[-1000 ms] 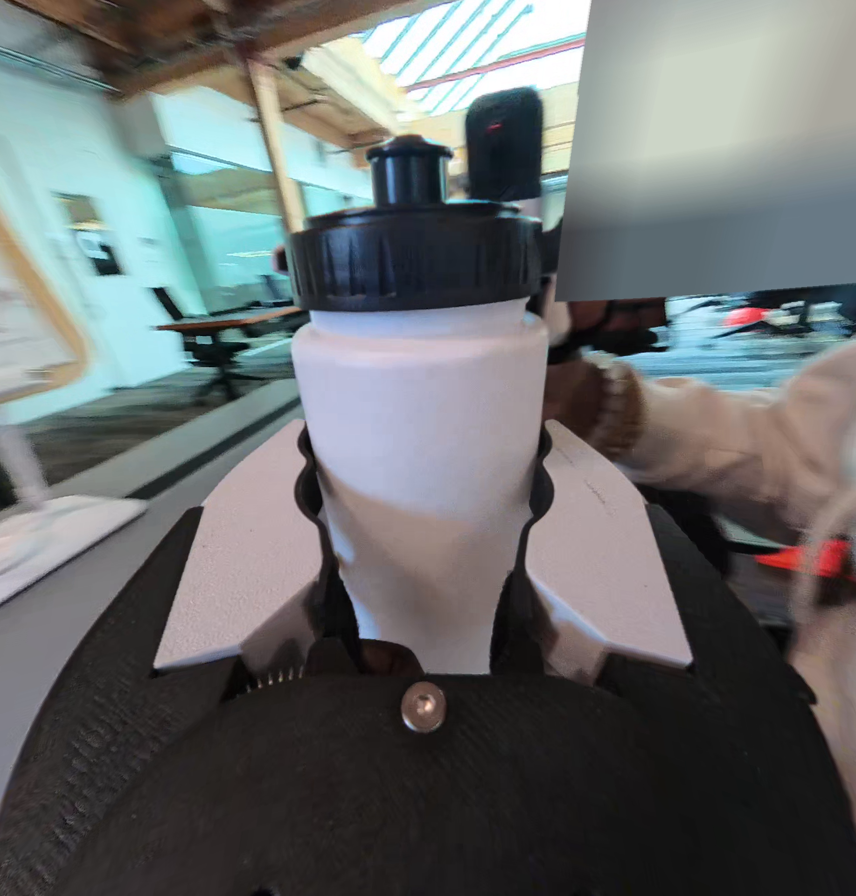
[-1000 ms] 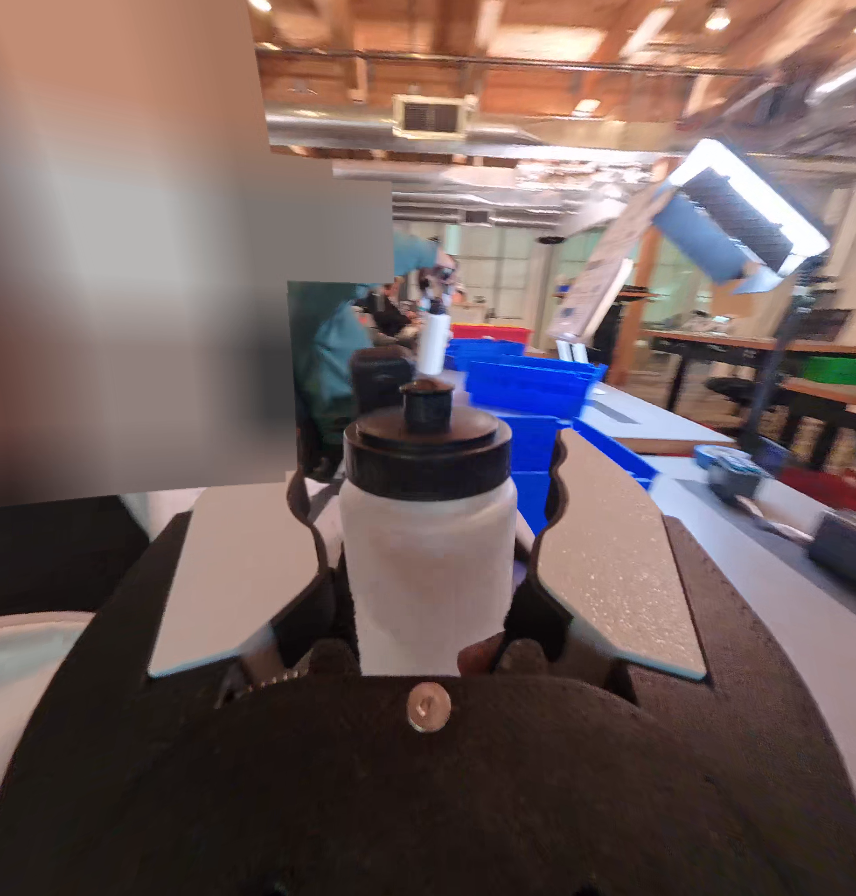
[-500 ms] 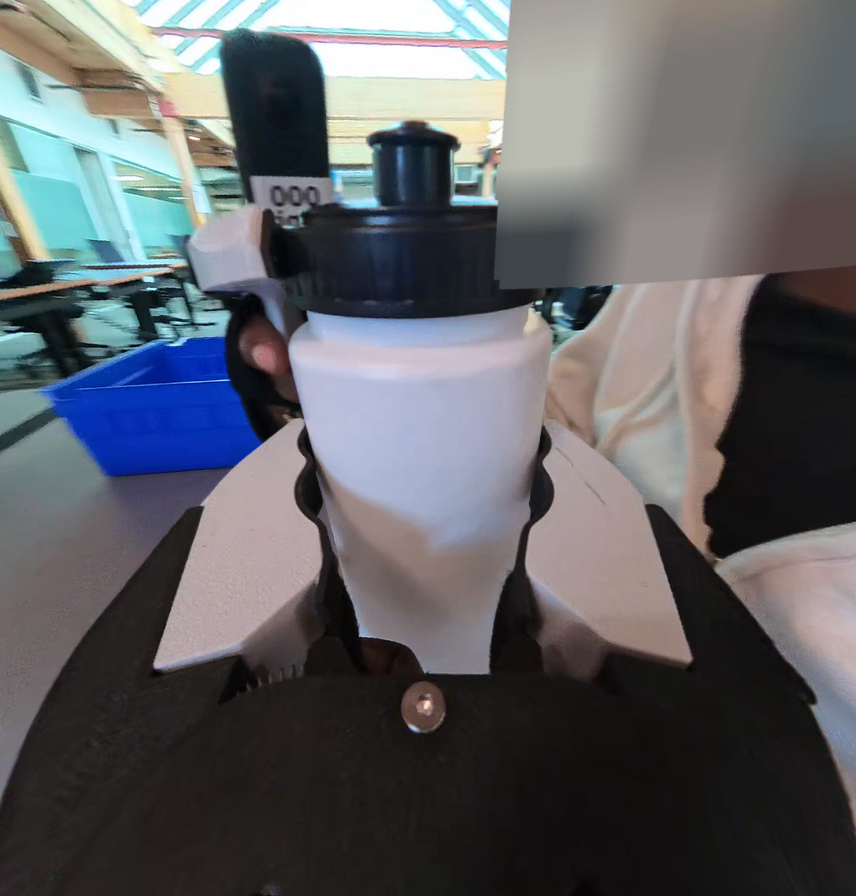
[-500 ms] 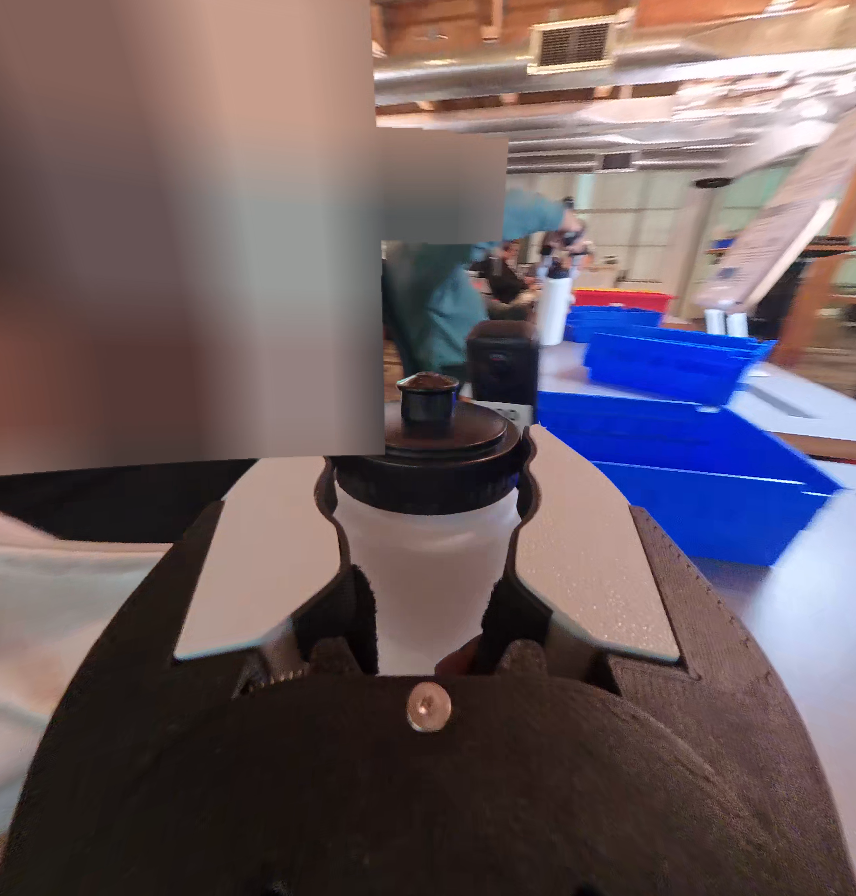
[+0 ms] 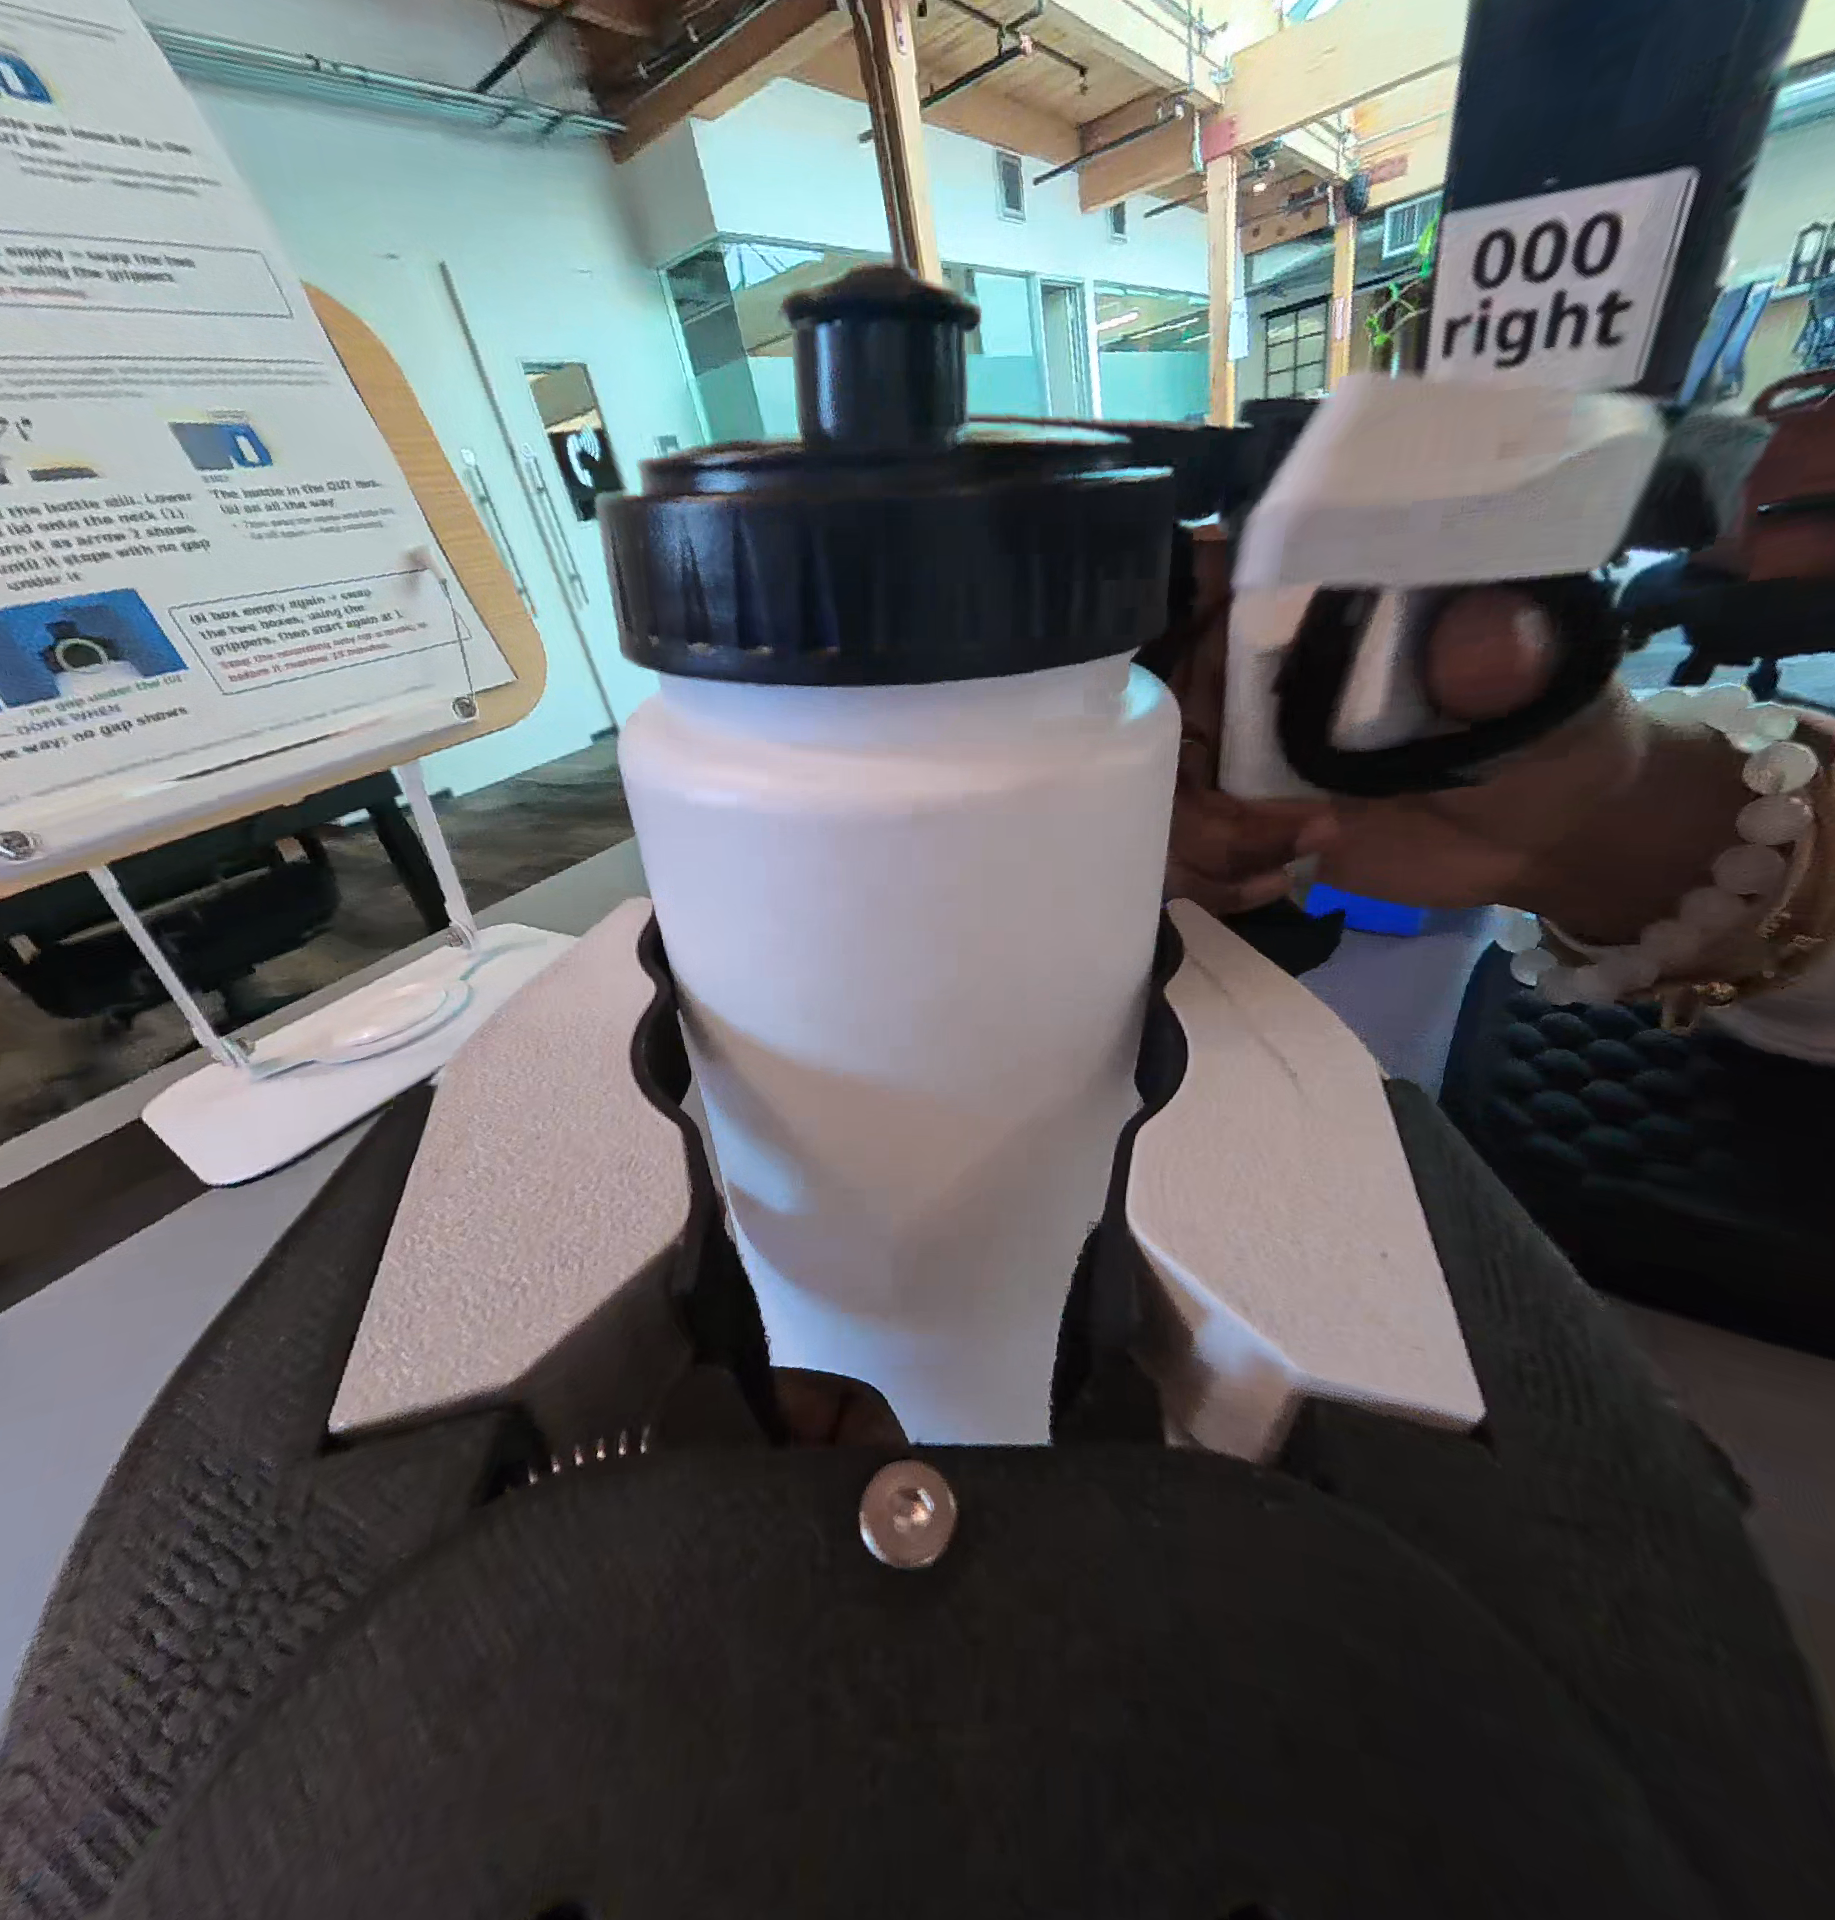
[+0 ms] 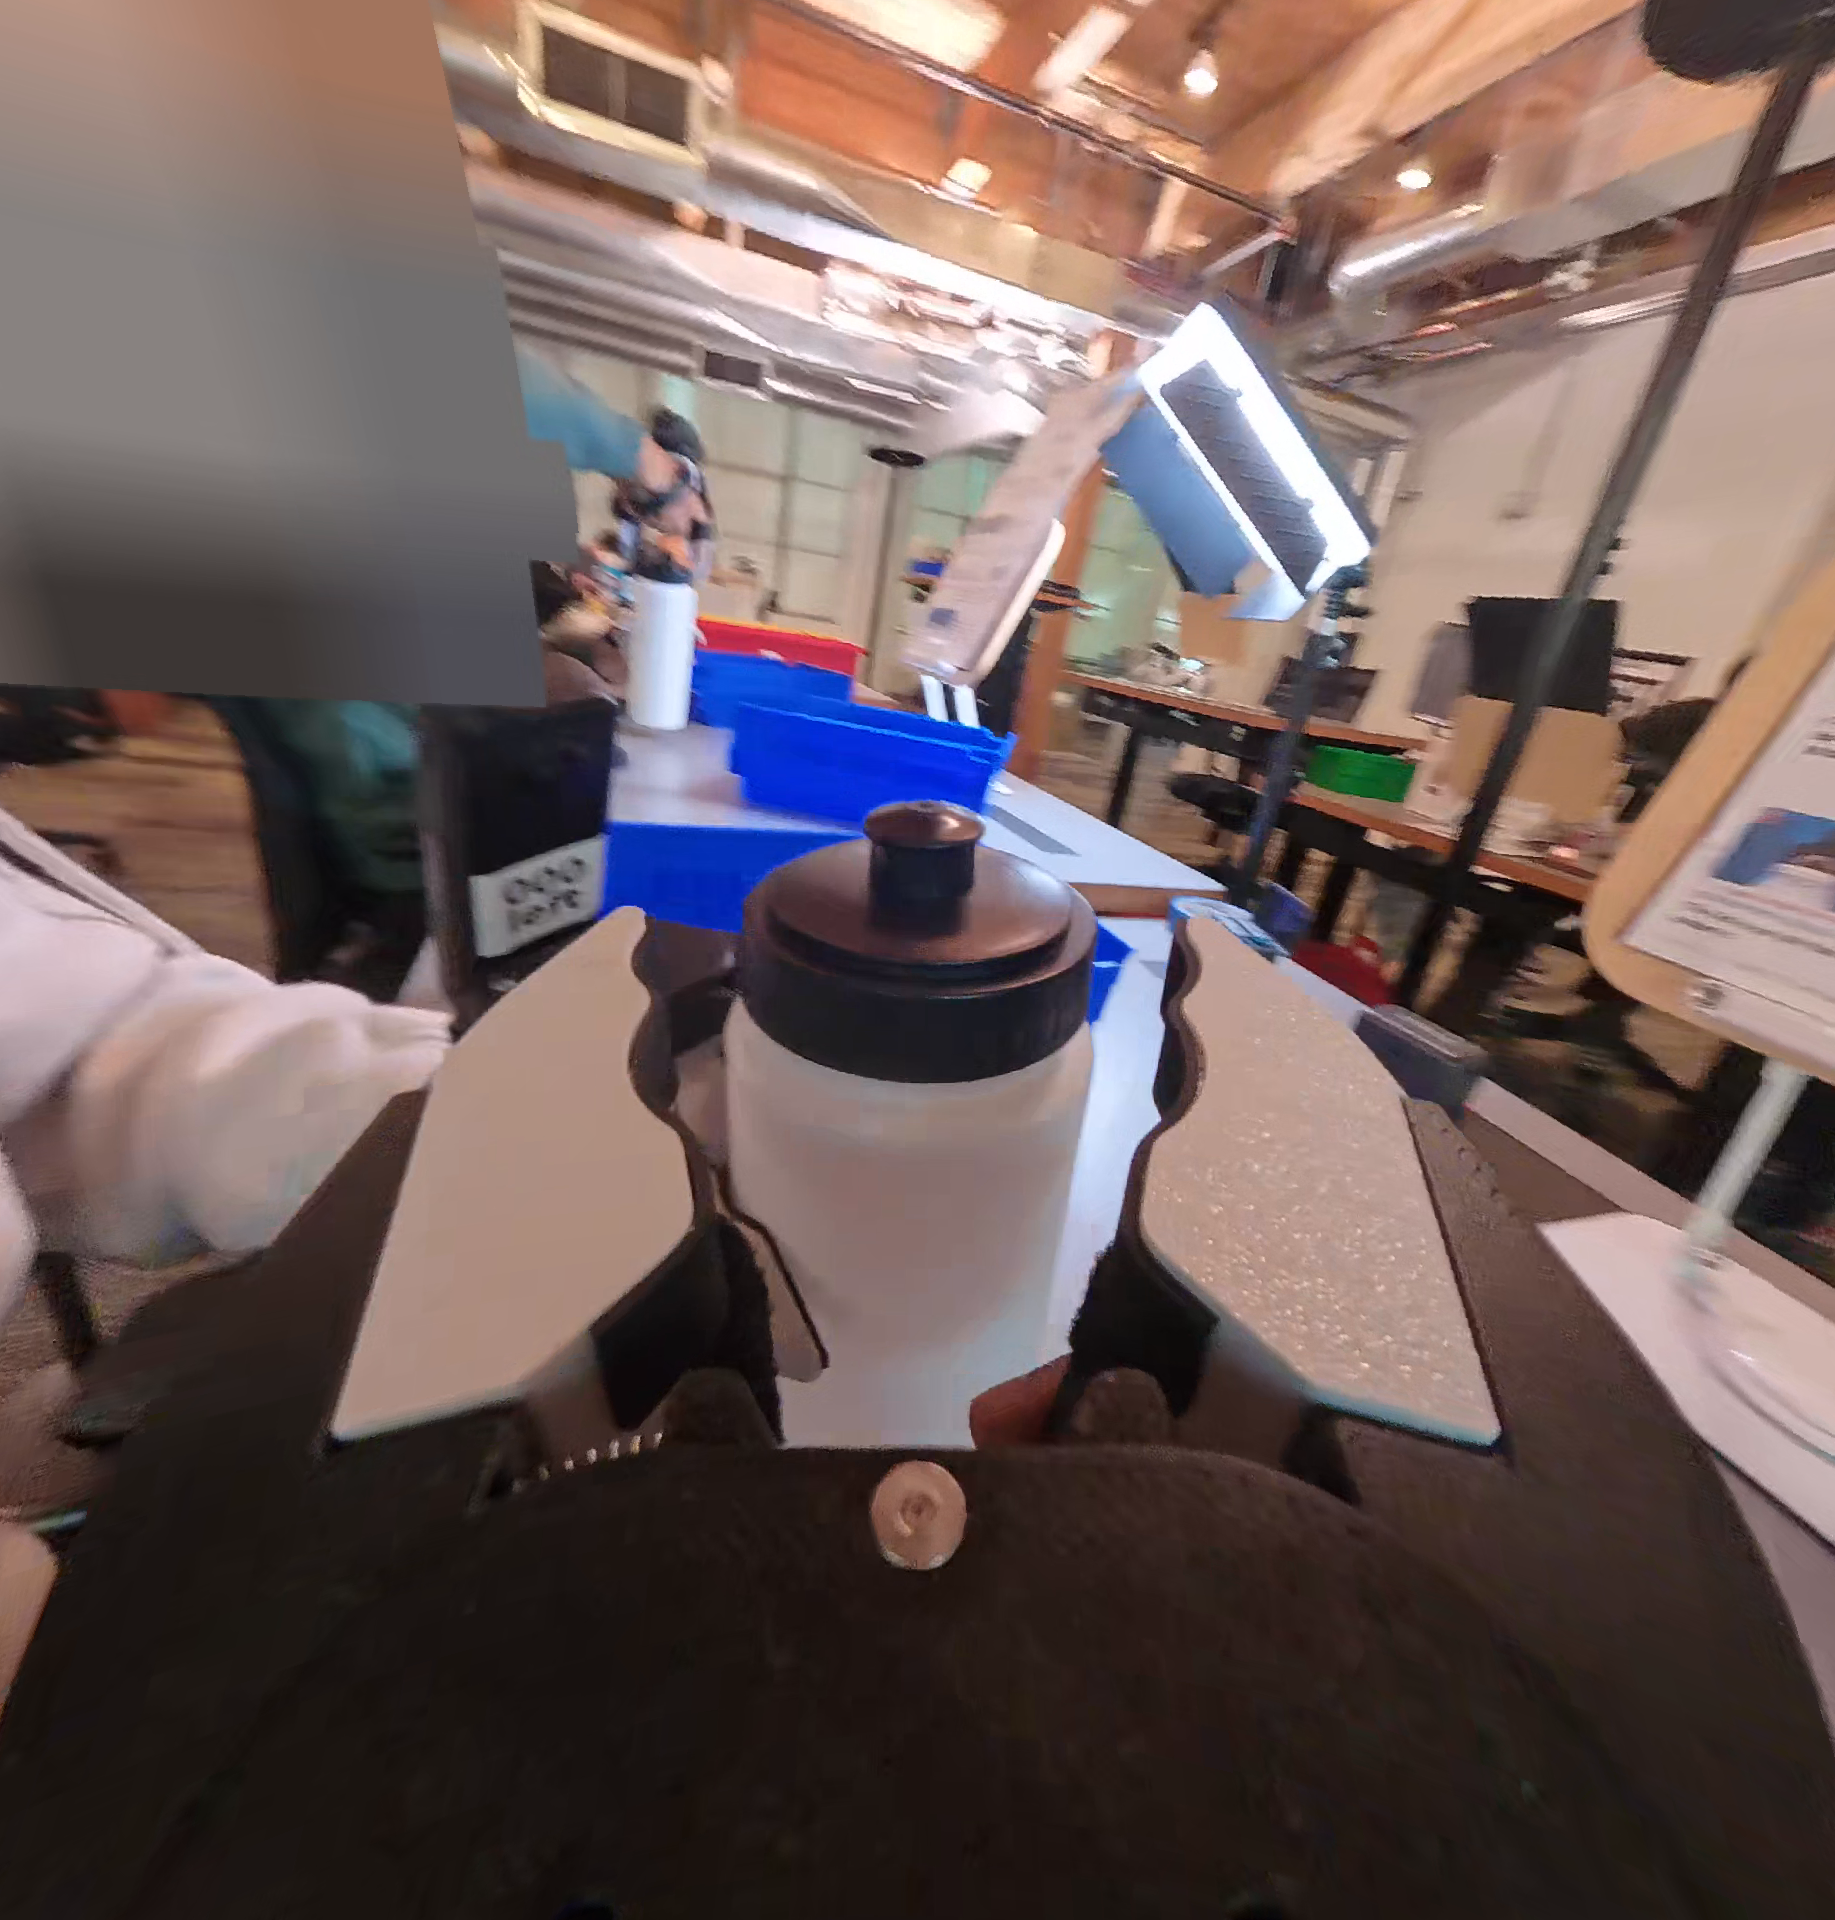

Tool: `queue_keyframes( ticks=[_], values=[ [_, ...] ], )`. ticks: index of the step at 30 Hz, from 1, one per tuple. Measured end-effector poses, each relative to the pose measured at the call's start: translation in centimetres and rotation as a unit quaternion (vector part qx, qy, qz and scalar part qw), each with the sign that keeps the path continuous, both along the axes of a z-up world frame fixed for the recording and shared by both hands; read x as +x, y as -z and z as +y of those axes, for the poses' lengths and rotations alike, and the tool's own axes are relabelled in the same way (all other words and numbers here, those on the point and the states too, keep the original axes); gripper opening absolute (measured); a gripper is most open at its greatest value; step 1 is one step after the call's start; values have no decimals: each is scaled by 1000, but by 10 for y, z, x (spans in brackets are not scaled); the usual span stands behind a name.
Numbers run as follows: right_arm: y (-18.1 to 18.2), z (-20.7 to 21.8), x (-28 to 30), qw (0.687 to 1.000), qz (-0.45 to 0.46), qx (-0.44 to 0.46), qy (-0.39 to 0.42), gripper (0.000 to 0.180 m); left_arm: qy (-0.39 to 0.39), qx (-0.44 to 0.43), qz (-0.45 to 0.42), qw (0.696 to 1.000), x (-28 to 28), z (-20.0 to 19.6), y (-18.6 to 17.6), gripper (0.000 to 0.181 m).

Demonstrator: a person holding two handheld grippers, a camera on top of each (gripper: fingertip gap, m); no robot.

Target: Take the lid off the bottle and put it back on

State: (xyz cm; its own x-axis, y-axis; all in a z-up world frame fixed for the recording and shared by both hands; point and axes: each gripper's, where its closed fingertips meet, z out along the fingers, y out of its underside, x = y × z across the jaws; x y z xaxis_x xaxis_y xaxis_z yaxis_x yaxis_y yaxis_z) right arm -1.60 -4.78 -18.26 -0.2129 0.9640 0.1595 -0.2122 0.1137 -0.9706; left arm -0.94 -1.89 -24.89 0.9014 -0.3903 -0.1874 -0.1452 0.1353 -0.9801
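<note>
White plastic fills the near middle of your left wrist view: the bottle [image 5: 897, 935] stands upright between the two pale fingers [image 5: 539, 1164] of your left gripper [image 5: 900, 997], whose wavy black pads press against its body on both sides, so that gripper is clamped on the bottle below the shoulder. On top sits the black ribbed lid [image 5: 887, 582], seated on the neck with its spout closed. Just to the right of the lid, your right gripper [image 5: 1412, 540] shows side-on with your hand [image 5: 1495, 790] around its handle; one pale finger of it lies beside the lid's rim, and from here you cannot tell whether it touches. In your right wrist view, the same bottle [image 6: 908, 1174] rises between your right gripper's [image 6: 908, 997] fingers [image 6: 1297, 1174], which stand spread wide with a clear gap on either side of the lid [image 6: 918, 977]; they grip nothing. Past the bottle in the left view, a white-based stand carries an instruction board [image 5: 165, 436] on the grey table [image 5: 82, 1455]. Farther off in the right view lie blue bins [image 6: 851, 758] on a long table, another white bottle [image 6: 661, 655], and a tilted light panel [image 6: 1245, 478] on a pole.
</note>
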Motion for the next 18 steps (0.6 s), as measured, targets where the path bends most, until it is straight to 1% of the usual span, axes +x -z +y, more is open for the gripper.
queue_keyframes(
  ticks=[2, 3, 5, 6, 8, 10, 12, 14, 16, 18],
  values=[
    [5, -3, -3, 1000, -15, 17, 8, 85, 4, 9, 17, 1000, 5, -2, 0, 86],
    [7, -4, -4, 1000, -21, 18, 4, 76, 6, 11, 24, 1000, 8, -2, 0, 86],
    [7, -10, 0, 999, -22, 14, -20, 73, 38, 7, 24, 999, 14, -6, 0, 86],
    [6, -14, 3, 999, -22, 15, -42, 73, 75, 4, 15, 997, 20, -11, -1, 86],
    [0, -26, 13, 993, -17, -14, -117, 72, 175, -6, -22, 984, 37, -27, -5, 86],
    [-3, -37, 24, 977, -29, -59, -203, 72, 284, -44, -59, 956, 54, -46, -5, 86],
    [-4, -46, 32, 959, -42, -89, -267, 72, 358, -75, -85, 927, 63, -61, -5, 85],
    [-5, -51, 36, 945, -51, -112, -305, 72, 385, -88, -90, 914, 67, -67, -3, 85],
    [-9, -52, 39, 939, -41, -124, -317, 72, 384, -89, -81, 915, 69, -67, 0, 85],
    [-12, -48, 39, 942, -34, -127, -309, 72, 370, -83, -74, 922, 68, -64, 0, 85]
  ],
)
